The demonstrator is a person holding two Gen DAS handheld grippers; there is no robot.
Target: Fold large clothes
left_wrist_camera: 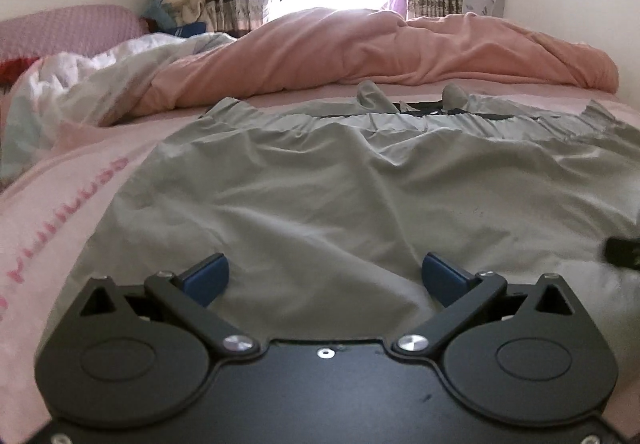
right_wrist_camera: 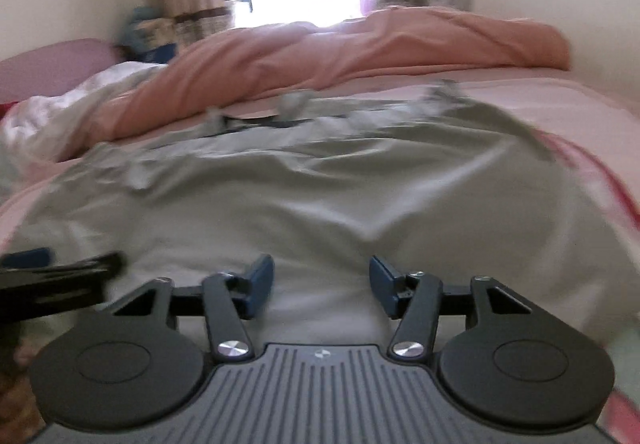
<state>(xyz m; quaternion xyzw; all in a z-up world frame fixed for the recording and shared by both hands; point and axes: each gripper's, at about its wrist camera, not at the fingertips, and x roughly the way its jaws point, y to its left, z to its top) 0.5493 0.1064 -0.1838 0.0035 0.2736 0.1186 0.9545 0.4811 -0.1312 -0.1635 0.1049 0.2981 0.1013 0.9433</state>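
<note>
A large pale grey-green garment (left_wrist_camera: 340, 184) lies spread over the pink bed, wrinkled, its gathered hem and dark inner band at the far end. My left gripper (left_wrist_camera: 325, 278) is open just above the near part of the cloth, its blue pads (left_wrist_camera: 210, 278) wide apart with nothing between them. In the right wrist view the same garment (right_wrist_camera: 320, 180) fills the middle, blurred. My right gripper (right_wrist_camera: 322, 284) is open over its near edge, pads clear of the cloth. The left gripper's finger (right_wrist_camera: 60, 272) shows at the left edge of that view.
A rumpled salmon duvet (left_wrist_camera: 380, 48) lies across the far side of the bed, with a white quilt (left_wrist_camera: 80, 92) and a pink pillow (left_wrist_camera: 60, 28) at the left. Curtains and a bright window stand behind. Pink sheet (left_wrist_camera: 48, 212) borders the garment on the left.
</note>
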